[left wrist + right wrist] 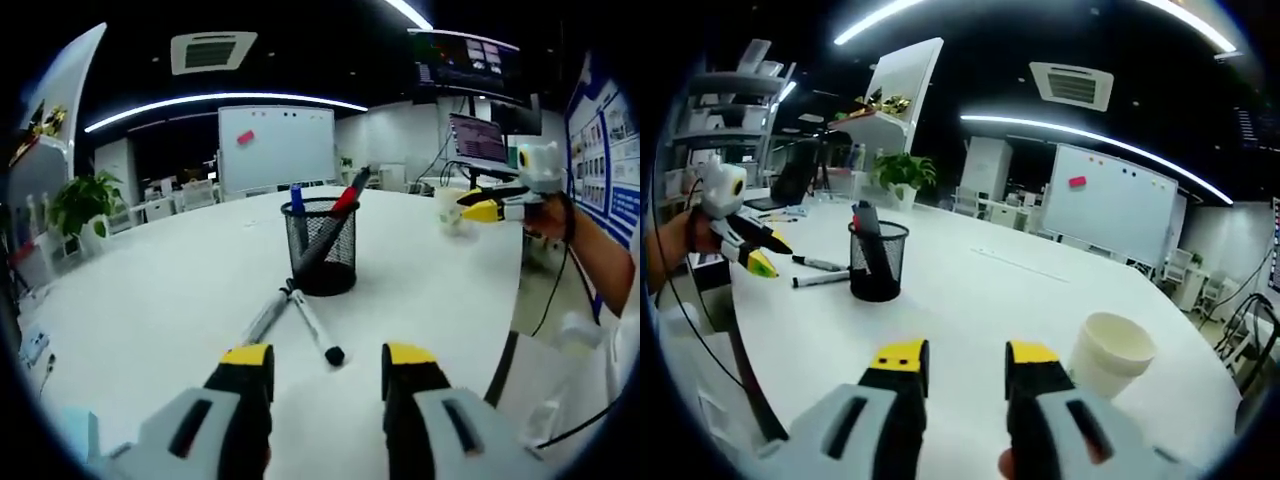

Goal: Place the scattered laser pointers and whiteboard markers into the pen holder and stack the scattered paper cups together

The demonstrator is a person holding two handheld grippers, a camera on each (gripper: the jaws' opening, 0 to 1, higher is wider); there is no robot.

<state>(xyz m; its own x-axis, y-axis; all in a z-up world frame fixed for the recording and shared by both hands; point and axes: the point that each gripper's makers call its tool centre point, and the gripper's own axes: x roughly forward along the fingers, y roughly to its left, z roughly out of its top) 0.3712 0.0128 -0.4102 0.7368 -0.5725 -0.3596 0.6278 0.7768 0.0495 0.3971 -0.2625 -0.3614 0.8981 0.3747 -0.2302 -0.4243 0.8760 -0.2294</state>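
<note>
A black mesh pen holder stands mid-table with a blue marker, a red-capped marker and a dark one in it. Just in front of it lie a grey pen and a white marker with a black cap. My left gripper is open and empty, short of those two. A white paper cup stands far right, next to my right gripper. In the right gripper view the cup is upright just right of my open right gripper. The pen holder, two lying markers and my left gripper are further left.
The white table curves away, with its edge near on the right. A potted plant stands at the far left and a laptop at the back right. A person's hand holds the right gripper. A whiteboard stands behind.
</note>
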